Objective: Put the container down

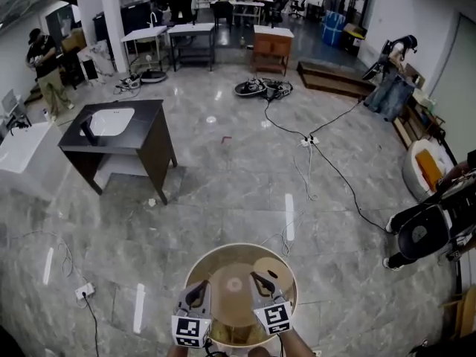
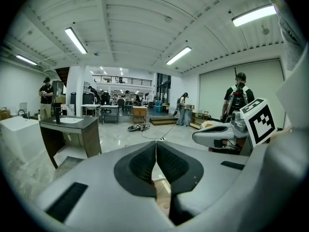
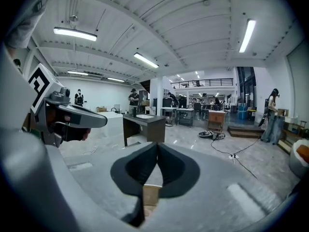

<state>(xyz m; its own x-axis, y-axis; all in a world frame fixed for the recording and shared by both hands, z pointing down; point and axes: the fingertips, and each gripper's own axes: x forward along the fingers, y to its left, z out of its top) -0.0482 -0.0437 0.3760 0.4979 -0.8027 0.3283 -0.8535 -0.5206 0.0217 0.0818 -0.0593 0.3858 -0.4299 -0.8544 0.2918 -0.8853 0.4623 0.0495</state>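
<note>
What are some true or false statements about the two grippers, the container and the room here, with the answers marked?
1. The right gripper has its jaws together. True.
2. The left gripper has its jaws wide apart. False: they meet at the tips.
3. In the head view both grippers show over a round tan container. True.
4. The dark washstand with the white basin stands to the right of the container. False: it stands farther off, to the left.
5. A black cable runs across the floor to a power strip. True.
</note>
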